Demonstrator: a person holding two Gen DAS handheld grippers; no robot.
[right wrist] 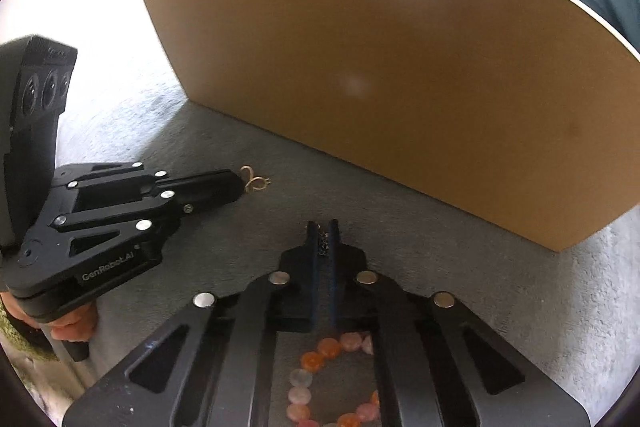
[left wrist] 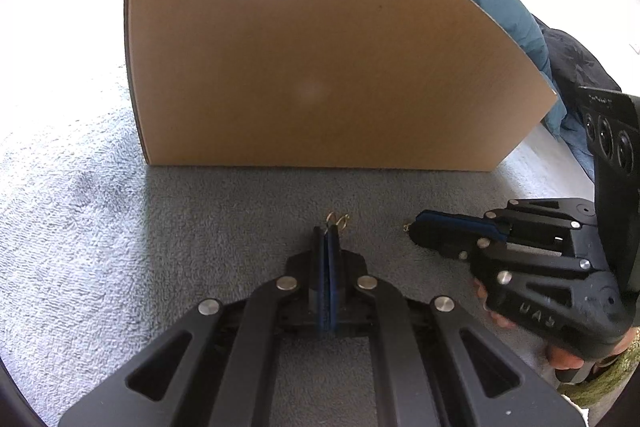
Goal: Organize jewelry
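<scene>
Gold wire earrings (left wrist: 337, 219) pinched at tip of left claw (left wrist: 329, 233), jaws pressed together, low over grey towel (left wrist: 80, 227). Fine chain (right wrist: 323, 242) nipped in right claw (right wrist: 323, 227), jaws nearly closed. Orange-pink bead bracelet (right wrist: 320, 367) lies loose on towel under right claw. Cardboard box (left wrist: 300, 47) stands just beyond. Judgement: early stage; two pieces gripped, nothing visibly stowed, bracelet left.

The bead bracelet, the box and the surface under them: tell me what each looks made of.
Bead bracelet: rounded orange and pale pink beads, glossy and partly translucent, so polished stone or glass; the look leaves it open. Box: plain brown cardboard, matte, with a thin raw edge along its top. Surface: grey looped pile, fuzzy and matte, probably a terry towel or a carpet.
</scene>
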